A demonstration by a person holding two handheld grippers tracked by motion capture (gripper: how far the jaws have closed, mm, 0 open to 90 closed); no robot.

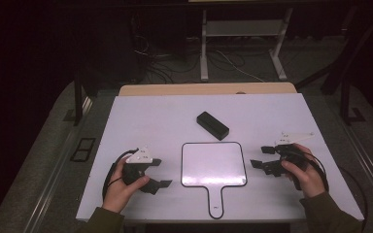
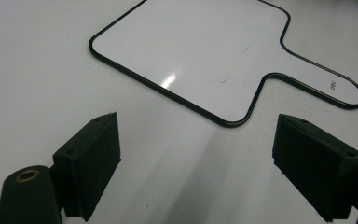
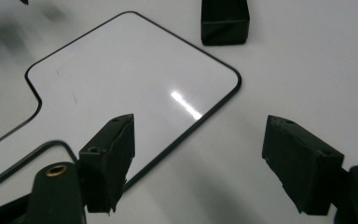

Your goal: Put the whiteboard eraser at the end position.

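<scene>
A white paddle-shaped board with a black rim (image 1: 213,165) lies flat at the middle of the white table (image 1: 145,121), its handle toward the front edge. A black rectangular block (image 1: 212,125) lies just behind it. My left gripper (image 1: 159,173) sits left of the board, held by a hand, jaws open and empty; the board (image 2: 205,60) lies ahead of them. My right gripper (image 1: 261,157) is right of the board, jaws open with nothing between them; its view shows the board (image 3: 121,88) and the block (image 3: 224,21) beyond.
The table's far edge meets a wooden strip (image 1: 209,89). Beyond it are dark floor, cables and white table legs (image 1: 204,48). Bare white tabletop lies around the board on both sides.
</scene>
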